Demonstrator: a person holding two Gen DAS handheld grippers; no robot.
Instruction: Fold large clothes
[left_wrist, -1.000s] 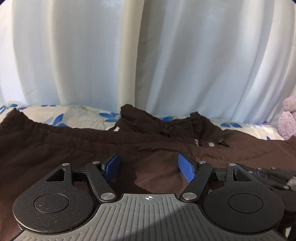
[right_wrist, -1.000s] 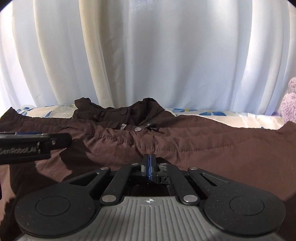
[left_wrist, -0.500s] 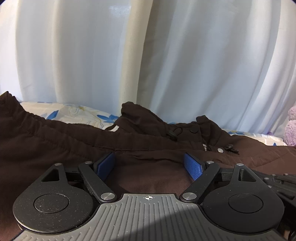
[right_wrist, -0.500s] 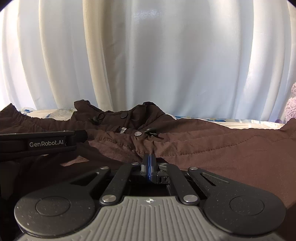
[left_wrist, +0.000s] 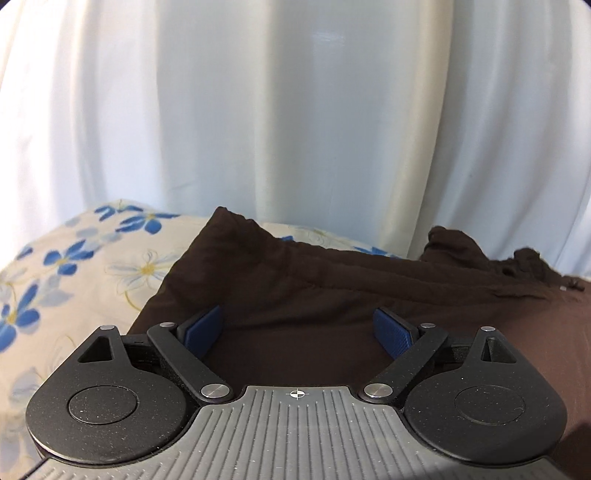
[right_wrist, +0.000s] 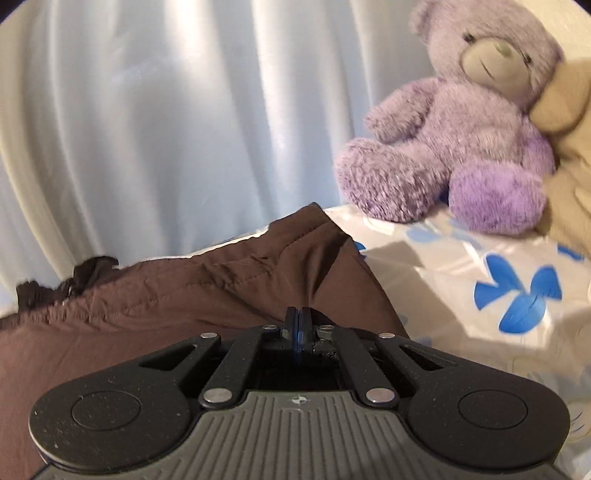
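Nearest the left wrist camera, the left gripper (left_wrist: 301, 330) stands with its jaws wide; they have just been opening. Blue pads (left_wrist: 202, 329) sit far apart. Dark cloth lies under the gap and nothing is pinched between the pads; whether they brush the cloth I cannot tell.

Under and beyond them spreads the brown jacket (left_wrist: 332, 284), flat on the bed sheet (left_wrist: 85, 280). Sheet is cream with blue and white flowers, bare to the left of the garment. Jacket's left corner (left_wrist: 221, 218) peaks up toward the back. Far right in this view, a rumpled bunch of the same cloth, collar or hood, too dim to say which.

Close to the right wrist camera, the right gripper (right_wrist: 297, 325) has its jaws pressed fully together, blue pads meeting as one thin line. Its tip sits low over the jacket (right_wrist: 184, 295); a crease in the cloth runs up from just past the tip, but whether any fabric is caught between the pads I cannot tell. Jacket's right corner (right_wrist: 314, 214) rises to a point beyond the tip.

Right of the garment, the sheet (right_wrist: 461, 266) lies bare. Farther back on it sits a purple teddy bear (right_wrist: 461, 140), leaning against a tan plush toy (right_wrist: 565, 122). Behind everything hangs a pale curtain (left_wrist: 295, 110) in long folds.
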